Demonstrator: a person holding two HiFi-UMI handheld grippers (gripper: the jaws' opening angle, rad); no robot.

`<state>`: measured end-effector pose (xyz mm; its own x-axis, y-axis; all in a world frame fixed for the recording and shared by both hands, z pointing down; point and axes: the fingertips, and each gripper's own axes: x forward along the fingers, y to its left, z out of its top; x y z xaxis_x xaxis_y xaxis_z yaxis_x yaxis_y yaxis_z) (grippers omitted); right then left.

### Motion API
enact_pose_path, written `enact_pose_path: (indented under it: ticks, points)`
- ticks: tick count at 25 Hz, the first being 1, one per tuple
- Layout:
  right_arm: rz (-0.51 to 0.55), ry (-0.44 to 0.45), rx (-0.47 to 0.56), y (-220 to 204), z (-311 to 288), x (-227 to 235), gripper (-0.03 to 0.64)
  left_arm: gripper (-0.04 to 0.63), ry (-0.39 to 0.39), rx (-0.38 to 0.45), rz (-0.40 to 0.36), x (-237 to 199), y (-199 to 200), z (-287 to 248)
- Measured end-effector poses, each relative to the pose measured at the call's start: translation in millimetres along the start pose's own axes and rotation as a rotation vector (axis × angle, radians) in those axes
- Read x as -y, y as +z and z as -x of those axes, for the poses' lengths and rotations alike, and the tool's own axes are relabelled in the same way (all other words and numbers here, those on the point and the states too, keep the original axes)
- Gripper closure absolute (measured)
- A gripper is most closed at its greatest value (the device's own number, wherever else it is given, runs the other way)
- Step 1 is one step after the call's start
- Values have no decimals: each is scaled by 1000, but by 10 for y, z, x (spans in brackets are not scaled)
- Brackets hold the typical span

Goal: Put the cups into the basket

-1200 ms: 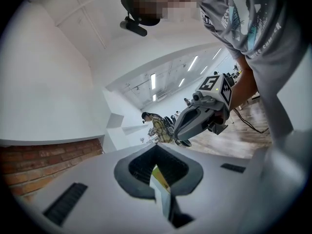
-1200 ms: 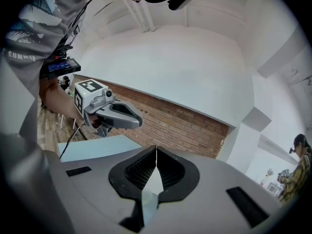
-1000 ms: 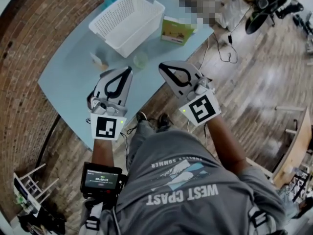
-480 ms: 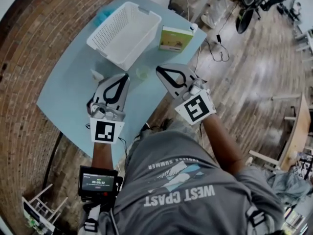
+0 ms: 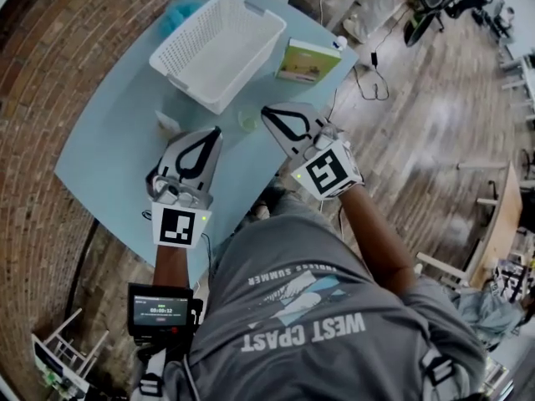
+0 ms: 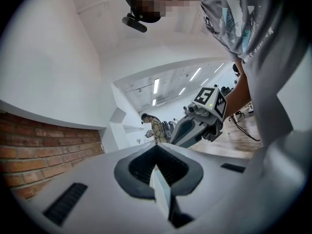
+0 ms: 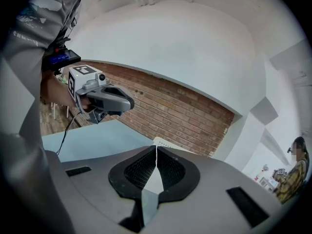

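Note:
A white perforated basket [image 5: 219,47] stands on the far part of the light blue table [image 5: 109,140]. A pale green clear cup [image 5: 247,120] stands near the table's front edge, and a second clear cup [image 5: 167,124] stands to its left. My left gripper [image 5: 216,132] hangs over the table edge between the two cups, its jaws shut with nothing in them. My right gripper [image 5: 266,112] is just right of the green cup, also shut with nothing held. In the right gripper view the tips [image 7: 156,147] meet, and the basket's rim [image 7: 163,143] shows just beyond them.
A green box [image 5: 307,61] lies on the table to the right of the basket. Something teal [image 5: 180,15] sits behind the basket. A brick wall runs along the table's left side. Wooden floor with cables [image 5: 376,65] lies to the right.
Both grippers have moved forward toward the table and a little down. The right gripper's tip has come closer to the green cup. Both stay shut.

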<state>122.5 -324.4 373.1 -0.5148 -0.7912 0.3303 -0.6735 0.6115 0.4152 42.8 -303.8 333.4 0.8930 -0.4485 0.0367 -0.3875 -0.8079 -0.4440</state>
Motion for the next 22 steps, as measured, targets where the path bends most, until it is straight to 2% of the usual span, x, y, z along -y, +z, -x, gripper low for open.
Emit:
enact_pose_path:
  ticks: [6, 11, 15, 18, 22]
  points:
    - [-57, 75, -42, -260, -374, 58, 603, 595, 12, -35, 31, -20, -120, -19]
    - [-77, 160, -116, -576, -641, 38, 598, 595, 41, -56, 64, -9, -218, -79]
    - [-92, 213, -187, -1016, -957, -14, 539, 595, 38, -69, 75, -31, -496, -197]
    - [-82, 262, -244, -1373, -1113, -7, 516, 595, 68, -83, 104, -5, -701, -311]
    - [-97, 322, -305, -1571, -1241, -59, 480, 595, 103, -106, 141, -38, -778, -309]
